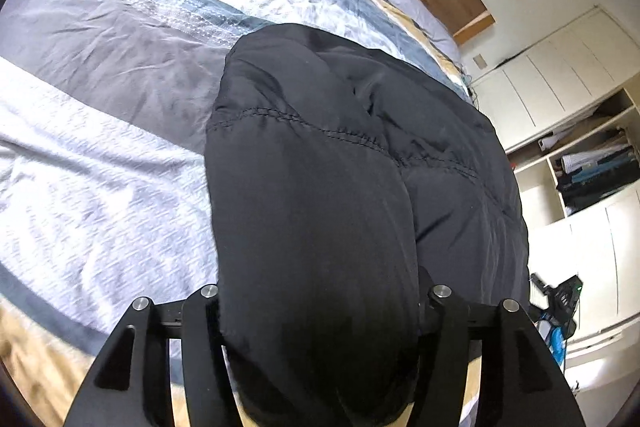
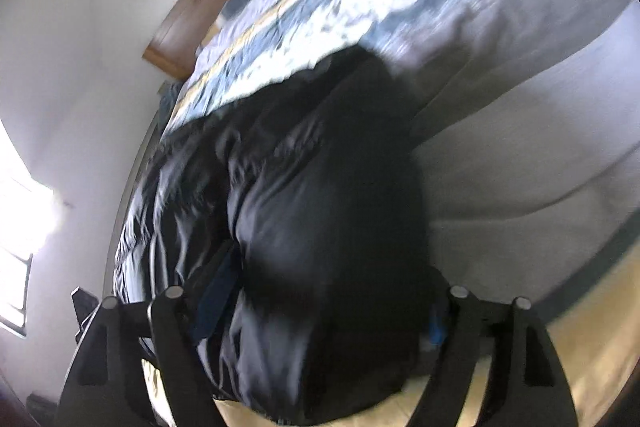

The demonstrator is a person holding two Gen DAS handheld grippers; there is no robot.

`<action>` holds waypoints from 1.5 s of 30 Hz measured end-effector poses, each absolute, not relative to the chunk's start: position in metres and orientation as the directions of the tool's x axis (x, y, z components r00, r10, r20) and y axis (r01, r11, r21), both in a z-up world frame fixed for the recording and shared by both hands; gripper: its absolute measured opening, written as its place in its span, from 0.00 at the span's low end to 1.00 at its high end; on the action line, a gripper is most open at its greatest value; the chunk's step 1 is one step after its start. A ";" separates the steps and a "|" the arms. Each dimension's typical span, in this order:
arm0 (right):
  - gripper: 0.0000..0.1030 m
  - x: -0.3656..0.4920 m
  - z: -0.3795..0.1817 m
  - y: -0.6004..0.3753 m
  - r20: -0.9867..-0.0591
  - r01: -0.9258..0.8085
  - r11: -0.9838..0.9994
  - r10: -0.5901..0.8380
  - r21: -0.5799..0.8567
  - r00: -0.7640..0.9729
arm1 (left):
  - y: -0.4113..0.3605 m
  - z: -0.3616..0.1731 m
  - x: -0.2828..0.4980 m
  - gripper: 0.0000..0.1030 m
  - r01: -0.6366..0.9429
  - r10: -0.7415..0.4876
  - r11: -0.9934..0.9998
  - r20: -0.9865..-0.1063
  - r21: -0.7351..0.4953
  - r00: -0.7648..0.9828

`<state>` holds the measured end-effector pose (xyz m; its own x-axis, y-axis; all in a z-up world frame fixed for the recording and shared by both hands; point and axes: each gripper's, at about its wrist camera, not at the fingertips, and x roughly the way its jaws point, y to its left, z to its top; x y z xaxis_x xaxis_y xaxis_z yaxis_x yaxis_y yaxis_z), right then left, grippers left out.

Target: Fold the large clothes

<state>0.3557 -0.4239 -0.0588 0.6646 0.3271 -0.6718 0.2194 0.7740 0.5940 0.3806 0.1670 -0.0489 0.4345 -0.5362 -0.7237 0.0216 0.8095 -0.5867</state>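
Left claw: the left claw [image 1: 320, 359] is clamped on a thick bunch of the black jacket [image 1: 352, 163], the padding bulging up between the fingers, a deep bite so the bulky cloth won't slip.
Right claw: the right claw [image 2: 316, 359] grips another bunch of the jacket [image 2: 280, 227] the same way; the view is blurred, so how tight it holds is probably firm rather than certain.
Jacket: it runs forward from both claws and lies on the bed, two grips on one end so the whole edge travels together.
Bed: the striped bedspread [image 1: 120, 67] spreads ahead and to the left claw's left, a soft flat surface for folding.
Beyond: shelves [image 1: 592, 167] sit off to the left claw's right.
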 end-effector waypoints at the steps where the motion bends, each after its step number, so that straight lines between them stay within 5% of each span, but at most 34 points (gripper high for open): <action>1: 0.82 0.349 -0.052 -0.427 -0.676 0.235 0.783 0.295 0.576 0.675 | 0.170 -0.046 0.375 0.63 0.021 -0.527 0.815 -0.726 -0.579 0.441; 5: 0.82 0.321 -0.024 -0.426 -0.691 0.251 0.827 0.211 0.504 0.692 | 0.206 -0.041 0.360 0.81 -0.037 -0.541 0.768 -0.678 -0.639 0.498; 13: 0.82 0.262 0.005 -0.392 -0.683 0.183 0.888 0.178 0.421 0.708 | 0.237 -0.006 0.317 0.83 -0.098 -0.385 0.831 -0.693 -0.548 0.609; 28: 0.82 0.136 0.020 -0.270 -0.639 0.146 0.980 -0.025 0.138 0.769 | 0.123 0.017 0.170 0.93 -0.027 -0.135 0.975 -0.684 -0.222 0.717; 30: 0.82 0.114 0.025 -0.258 -0.615 0.151 0.984 -0.062 0.093 0.786 | 0.108 0.021 0.150 1.00 -0.010 -0.108 0.985 -0.666 -0.170 0.738; 45: 0.82 0.014 0.068 -0.209 -0.435 0.152 0.988 -0.147 -0.023 0.888 | 0.062 0.066 0.044 1.00 -0.037 0.035 0.999 -0.485 0.006 0.874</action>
